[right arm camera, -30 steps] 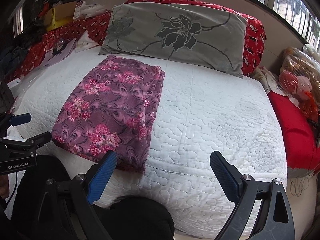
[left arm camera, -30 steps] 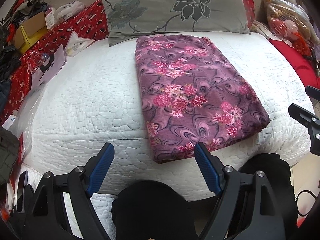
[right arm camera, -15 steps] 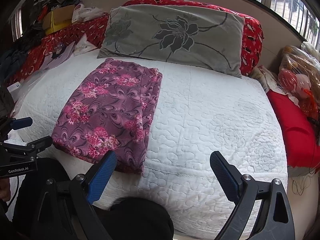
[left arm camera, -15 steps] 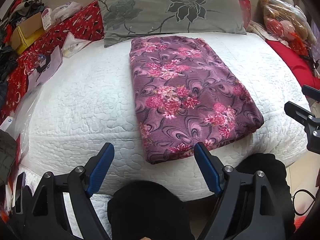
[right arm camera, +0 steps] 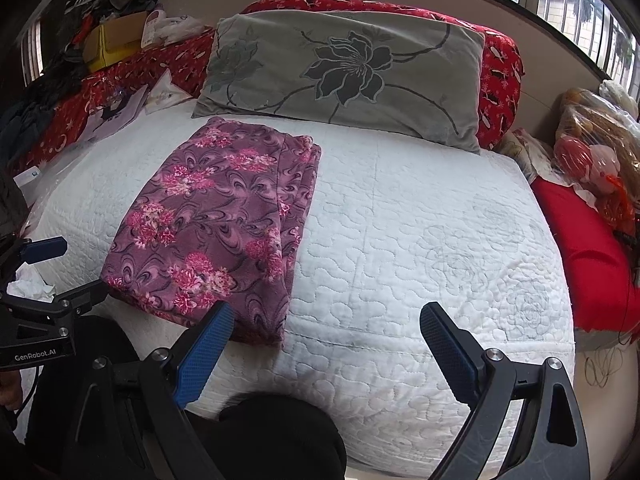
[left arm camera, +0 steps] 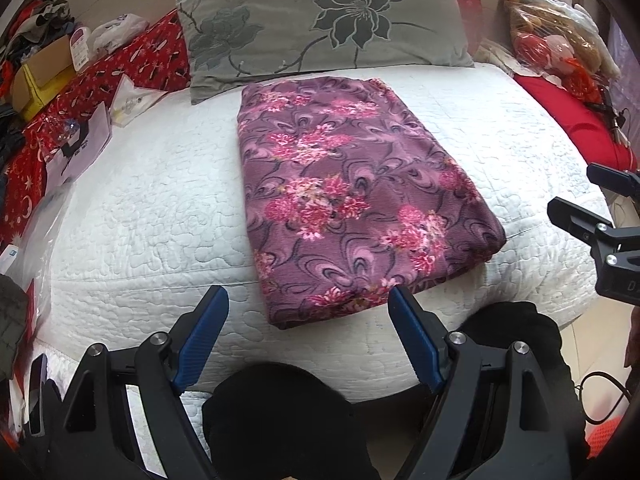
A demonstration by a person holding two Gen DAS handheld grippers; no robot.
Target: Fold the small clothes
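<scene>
- You are looking at the floral purple garment point(left arm camera: 352, 196), lying folded into a tidy rectangle on the white quilted bed point(left arm camera: 140, 208), its far end just short of the grey flowered pillow point(left arm camera: 324, 24).
- Judging by that neat shape, the fold is looking close to finished; what is left may only be a last fold or a tidy-up.
- Your left gripper point(left arm camera: 308, 308) is hovering at the garment's near edge, jaws standing wide, blue pads to either side of the near corner and gripping nothing.
- Your right gripper point(right arm camera: 326, 330) is also standing wide open and empty, its left pad just beside the garment's near right corner and its right pad over bare quilt.
- Neither gripper appears to be touching the cloth.
- Here is the risk: the garment's right side is showing stacked layered edges, so pinching only the top layer there is likely to peel the stack open and undo the fold.
- The near edge of the garment is sitting close to the bed's front edge, so a tug toward you could be dragging the whole bundle off the bed.
- The quilt under the garment is soft and stitched; digging a pad too low could be catching the quilt along with the cloth.
- With both grippers working near that same near edge, you are also risking them bumping one another.
</scene>
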